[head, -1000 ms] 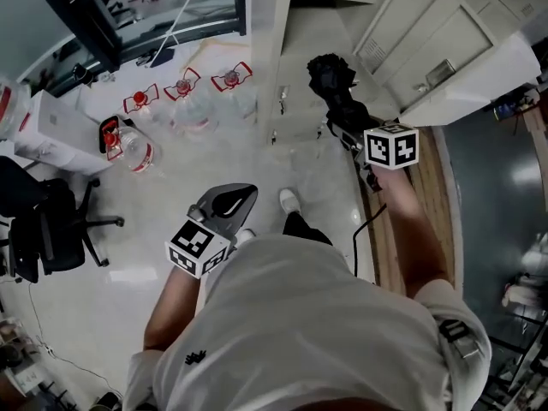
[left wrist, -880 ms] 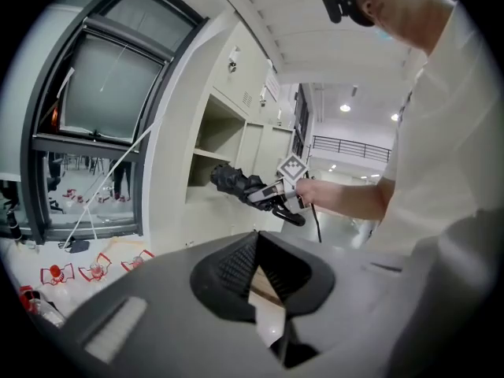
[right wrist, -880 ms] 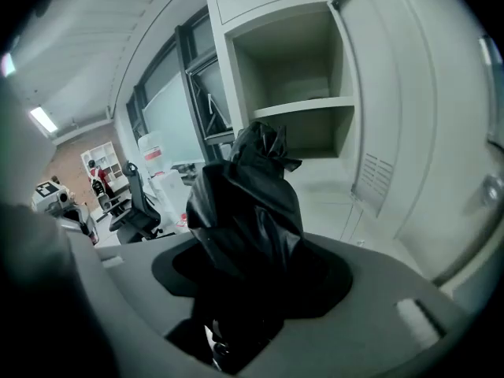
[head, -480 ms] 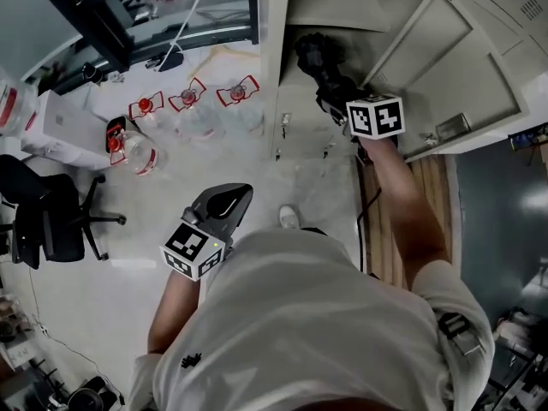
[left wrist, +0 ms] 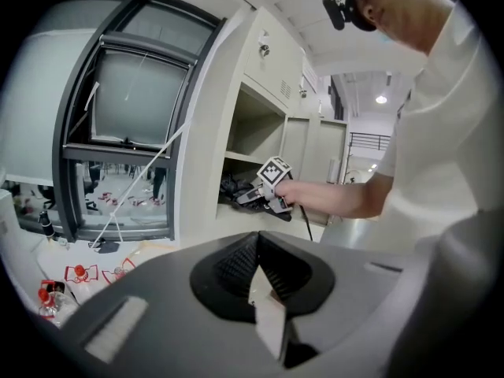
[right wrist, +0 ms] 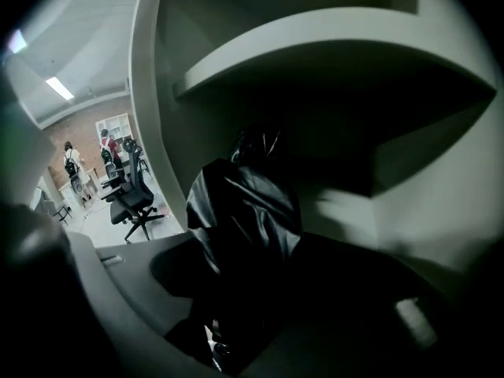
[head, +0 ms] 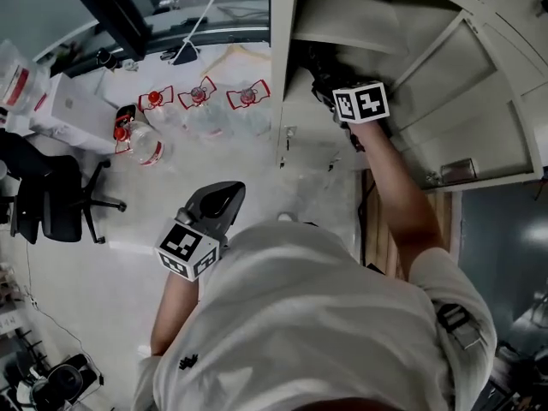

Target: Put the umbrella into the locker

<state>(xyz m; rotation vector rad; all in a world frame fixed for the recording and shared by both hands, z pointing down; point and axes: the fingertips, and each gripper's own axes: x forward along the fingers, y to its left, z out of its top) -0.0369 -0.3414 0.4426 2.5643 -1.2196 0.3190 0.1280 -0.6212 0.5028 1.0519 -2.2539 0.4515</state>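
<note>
**Umbrella at the locker mouth**

Head view: your right gripper (head: pixel 330 88) holds the black umbrella (head: pixel 318 58) just inside the open locker (head: pixel 364 20).
Left gripper view: your left gripper (left wrist: pixel 264 290) is closed and empty.
Right gripper view: the jaws clamp the umbrella. Lower it, then let go.

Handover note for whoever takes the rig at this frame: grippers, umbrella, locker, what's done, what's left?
Left gripper: shut, empty, held low, away from the locker.
Right gripper: shut on the black umbrella, reaching into the open compartment.
Umbrella: inside the compartment, under its shelf. I can't tell whether it rests on the compartment floor.
Done: door open, umbrella in the locker.
Left: set it down, open the right jaws, draw the gripper out; probably close the door.
</note>
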